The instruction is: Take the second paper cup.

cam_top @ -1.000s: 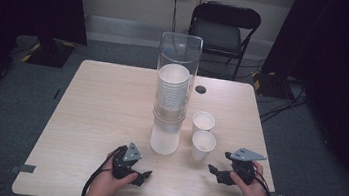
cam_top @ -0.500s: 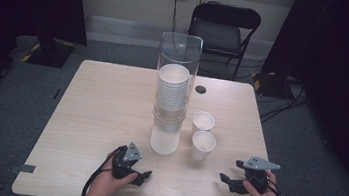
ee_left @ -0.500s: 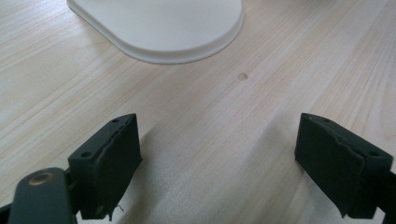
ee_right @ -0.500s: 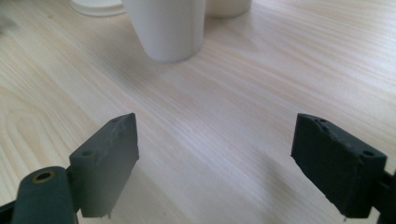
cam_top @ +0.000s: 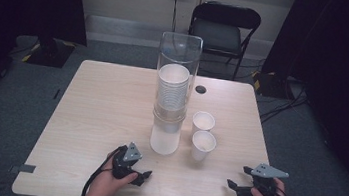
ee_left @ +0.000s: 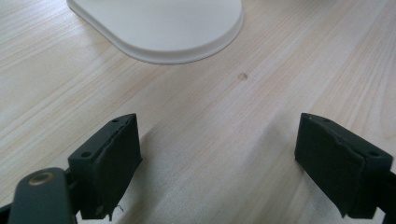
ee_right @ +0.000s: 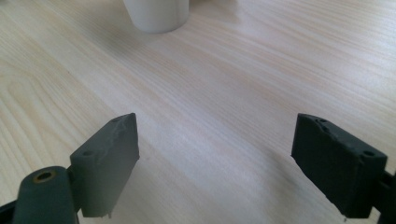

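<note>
A tall clear tube (cam_top: 179, 58) stands mid-table with a stack of white paper cups (cam_top: 172, 85) inside it on a white base (cam_top: 164, 139). Two single white cups stand to its right, one farther (cam_top: 203, 122) and one nearer (cam_top: 203, 145). My left gripper (cam_top: 143, 176) rests on the table in front of the tube, open and holding nothing. In the left gripper view the open jaws (ee_left: 217, 140) face the rounded white base (ee_left: 163, 23). My right gripper (cam_top: 233, 189) sits near the front right edge, open. Its own view (ee_right: 217, 135) shows a cup's foot (ee_right: 156, 14) ahead.
The light wooden table (cam_top: 100, 114) has bare room on its left half. A small black disc (cam_top: 200, 89) lies behind the tube. A black folding chair (cam_top: 224, 28) stands beyond the far edge. Cables trail from both grippers toward the near edge.
My right gripper has drawn back toward the near right edge, away from the two cups. The left gripper, the cups and the tube have stayed put.
</note>
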Demonstrator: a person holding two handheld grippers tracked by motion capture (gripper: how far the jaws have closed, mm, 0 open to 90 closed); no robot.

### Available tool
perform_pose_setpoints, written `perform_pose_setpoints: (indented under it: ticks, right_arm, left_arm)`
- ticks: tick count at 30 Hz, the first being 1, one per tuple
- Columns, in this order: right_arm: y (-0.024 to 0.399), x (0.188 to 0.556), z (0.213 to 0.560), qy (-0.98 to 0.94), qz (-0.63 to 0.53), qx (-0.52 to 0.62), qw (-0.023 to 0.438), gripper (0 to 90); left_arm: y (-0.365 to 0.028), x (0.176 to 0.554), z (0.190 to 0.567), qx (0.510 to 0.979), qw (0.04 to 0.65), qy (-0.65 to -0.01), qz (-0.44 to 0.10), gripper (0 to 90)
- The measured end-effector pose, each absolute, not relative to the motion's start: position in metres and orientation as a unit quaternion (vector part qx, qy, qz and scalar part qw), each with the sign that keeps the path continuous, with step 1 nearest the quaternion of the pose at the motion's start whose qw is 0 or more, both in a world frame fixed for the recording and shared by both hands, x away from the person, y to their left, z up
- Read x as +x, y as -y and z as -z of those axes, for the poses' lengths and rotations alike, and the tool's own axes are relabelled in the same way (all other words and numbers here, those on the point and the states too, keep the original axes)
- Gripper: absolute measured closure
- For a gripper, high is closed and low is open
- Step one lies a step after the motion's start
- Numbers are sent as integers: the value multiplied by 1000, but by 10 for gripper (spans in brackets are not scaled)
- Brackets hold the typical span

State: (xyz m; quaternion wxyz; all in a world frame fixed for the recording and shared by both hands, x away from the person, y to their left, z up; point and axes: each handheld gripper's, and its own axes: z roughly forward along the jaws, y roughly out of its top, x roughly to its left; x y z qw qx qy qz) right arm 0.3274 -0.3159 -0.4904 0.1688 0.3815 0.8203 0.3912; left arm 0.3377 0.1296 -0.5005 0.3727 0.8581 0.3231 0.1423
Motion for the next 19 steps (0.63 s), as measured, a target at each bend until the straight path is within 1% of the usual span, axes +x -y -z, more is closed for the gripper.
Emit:
perform_pose_setpoints:
  ticks: [5, 10, 12, 19]
  right_arm:
    - [322, 323, 493, -821, -387, 381, 178, 146]
    - [325, 320, 498, -824, -380, 381, 179, 150]
    - [325, 320, 499, -831, -367, 381, 170, 149]
    - [326, 320, 499, -830, -362, 385, 175, 143]
  left_arm:
    - [-130, 338, 500, 858, 373, -323, -142, 138]
    - [-130, 338, 501, 858, 373, -323, -142, 138]
    - [-130, 338, 501, 858, 373, -323, -142, 138]
    - [-130, 338, 501, 858, 373, -323, -142, 138]
